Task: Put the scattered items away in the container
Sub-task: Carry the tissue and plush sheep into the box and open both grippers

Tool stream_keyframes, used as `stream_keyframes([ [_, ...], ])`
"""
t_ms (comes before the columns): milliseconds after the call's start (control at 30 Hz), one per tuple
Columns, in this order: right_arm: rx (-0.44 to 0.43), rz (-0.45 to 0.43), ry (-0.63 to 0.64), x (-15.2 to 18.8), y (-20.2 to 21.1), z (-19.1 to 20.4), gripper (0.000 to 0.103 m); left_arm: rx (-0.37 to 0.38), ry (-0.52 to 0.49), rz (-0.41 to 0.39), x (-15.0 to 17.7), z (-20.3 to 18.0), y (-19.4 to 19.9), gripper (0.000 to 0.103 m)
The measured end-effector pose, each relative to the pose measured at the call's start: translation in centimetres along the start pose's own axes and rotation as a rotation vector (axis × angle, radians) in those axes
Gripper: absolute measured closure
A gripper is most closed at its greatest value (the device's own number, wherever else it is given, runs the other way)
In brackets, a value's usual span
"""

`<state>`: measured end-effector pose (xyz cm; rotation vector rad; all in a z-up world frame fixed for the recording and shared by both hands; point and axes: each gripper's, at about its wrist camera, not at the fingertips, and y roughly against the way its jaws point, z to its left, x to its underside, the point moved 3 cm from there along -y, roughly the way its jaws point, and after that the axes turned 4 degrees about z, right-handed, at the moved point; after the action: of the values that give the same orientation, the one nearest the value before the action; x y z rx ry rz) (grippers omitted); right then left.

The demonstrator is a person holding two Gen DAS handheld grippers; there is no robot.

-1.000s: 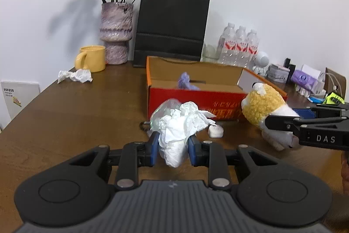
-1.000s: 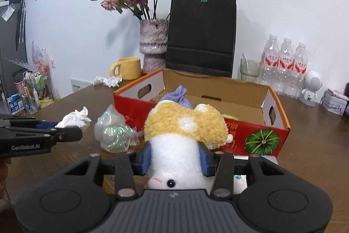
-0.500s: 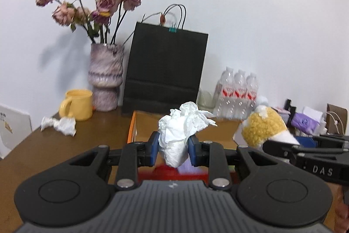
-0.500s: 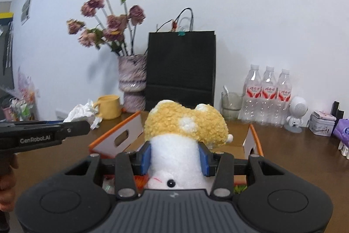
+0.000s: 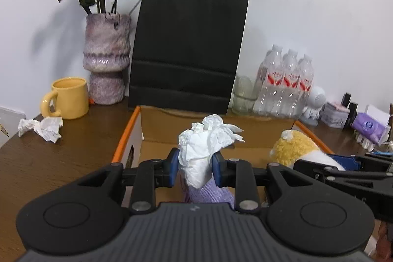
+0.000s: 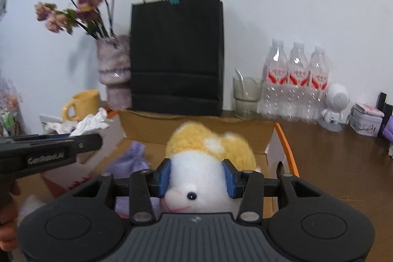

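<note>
**A:** Over the cardboard box [image 5: 248, 131] on the brown table [image 5: 49, 163], the left gripper [image 5: 195, 167] has its jaws pinched in close on a crumpled white tissue [image 5: 203, 146]. Beside it, the right gripper [image 6: 195, 177] has its jaws spread about halfway, squeezing a yellow-and-white plush toy [image 6: 203, 161] by the body. Both loads hang above the open box.

**B:** What could spoil the drop?

**A:** Crowding, in my judgement. The two grippers sit close side by side over one opening, and a careless release could knock one tool against the other. The tissue is light and may cling to a blue pad [image 5: 173, 168] instead of falling. The plush is bulky; let go near the orange-edged wall [image 6: 285, 146], it could catch the rim and tumble out onto the table.

**B:** And what is already inside?

**A:** A purple cloth [image 6: 133, 161] lies in the box right under both loads; the plush may land on it and roll. A second crumpled tissue [image 5: 41, 127] lies near the yellow mug [image 5: 70, 97], not yet collected.
</note>
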<state>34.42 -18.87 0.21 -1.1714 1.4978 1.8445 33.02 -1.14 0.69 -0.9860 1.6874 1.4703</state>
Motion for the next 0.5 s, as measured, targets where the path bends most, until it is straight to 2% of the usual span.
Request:
stream_keyframes([
  [67, -0.004, 0.013, -0.014, 0.1, -0.6, -0.5, 0.06, -0.002, -0.008, 0.011, 0.3, 0.0, -0.5, 0.074],
  [133, -0.004, 0.016, -0.016, 0.1, -1.0, -0.7, 0.06, 0.002, -0.015, 0.015, 0.3, 0.0, -0.9, 0.069],
  [167, -0.004, 0.017, -0.018, 0.1, -1.1, -0.7, 0.058, 0.002, -0.017, 0.015, 0.3, -0.1, -1.0, 0.057],
  [200, -0.004, 0.015, -0.019, 0.0, -1.1, -0.8, 0.056, 0.002, -0.016, 0.01, 0.2, -0.1, -1.1, 0.034],
  [233, -0.007, 0.014, -0.018, -0.1, -1.1, -0.8, 0.051, -0.007, -0.012, 0.008, 0.2, -0.1, -1.1, 0.02],
  [267, -0.009, 0.02, -0.017, -0.2, -1.2, -0.9, 0.029, -0.022, -0.012, 0.009, 0.1, -0.2, -1.0, 0.003],
  [300, 0.011, 0.019, -0.021, -0.3, -1.1, -1.0, 0.017, -0.048, -0.011, 0.001, 0.0, -0.2, -0.8, 0.0],
  [367, 0.008, 0.022, -0.021, -0.5, -0.9, -1.4, 0.007, -0.069, -0.021, -0.008, -0.1, -0.1, -0.6, 0.0],
  [433, -0.016, 0.033, -0.032, -0.7, -0.6, -1.5, 0.001, -0.071, -0.007, 0.003, -0.2, 0.1, -0.5, 0.0],
  [500, -0.028, 0.038, -0.032, -0.9, -0.4, -1.5, 0.0, -0.057, 0.013, 0.013, -0.3, 0.3, -0.4, 0.0],
])
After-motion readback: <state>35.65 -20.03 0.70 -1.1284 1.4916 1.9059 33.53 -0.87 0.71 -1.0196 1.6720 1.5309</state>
